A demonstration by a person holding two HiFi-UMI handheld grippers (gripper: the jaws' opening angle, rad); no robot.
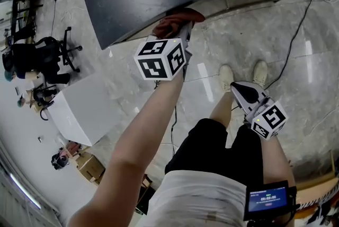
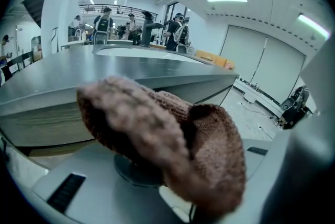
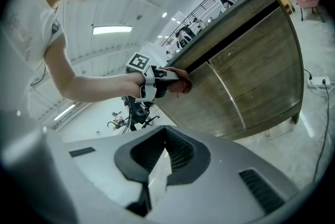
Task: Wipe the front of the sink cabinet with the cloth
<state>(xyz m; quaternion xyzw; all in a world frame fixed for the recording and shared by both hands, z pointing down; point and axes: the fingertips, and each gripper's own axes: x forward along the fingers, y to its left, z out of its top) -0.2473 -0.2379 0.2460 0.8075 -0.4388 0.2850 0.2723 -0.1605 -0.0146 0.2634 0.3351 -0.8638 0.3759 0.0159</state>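
Note:
A brown knitted cloth (image 1: 175, 21) is bunched in my left gripper (image 1: 181, 35), which is shut on it. The cloth is pressed to the top of the wooden front of the sink cabinet (image 3: 251, 87), right under the dark overhanging countertop (image 1: 132, 3). In the left gripper view the cloth (image 2: 178, 134) fills the middle and hides the jaw tips; the countertop edge (image 2: 131, 75) runs just behind it. The right gripper view shows the cloth (image 3: 182, 81) against the cabinet's upper left. My right gripper (image 1: 242, 92) hangs low by the person's right leg, shut and holding nothing.
A black cable (image 1: 294, 35) runs over the marble floor to a power strip (image 3: 317, 81) by the cabinet's right end. The person's shoes (image 1: 226, 76) stand close to the cabinet. Office chairs (image 1: 47, 56), a white block (image 1: 79, 109) and cardboard boxes (image 1: 91, 166) lie to the left.

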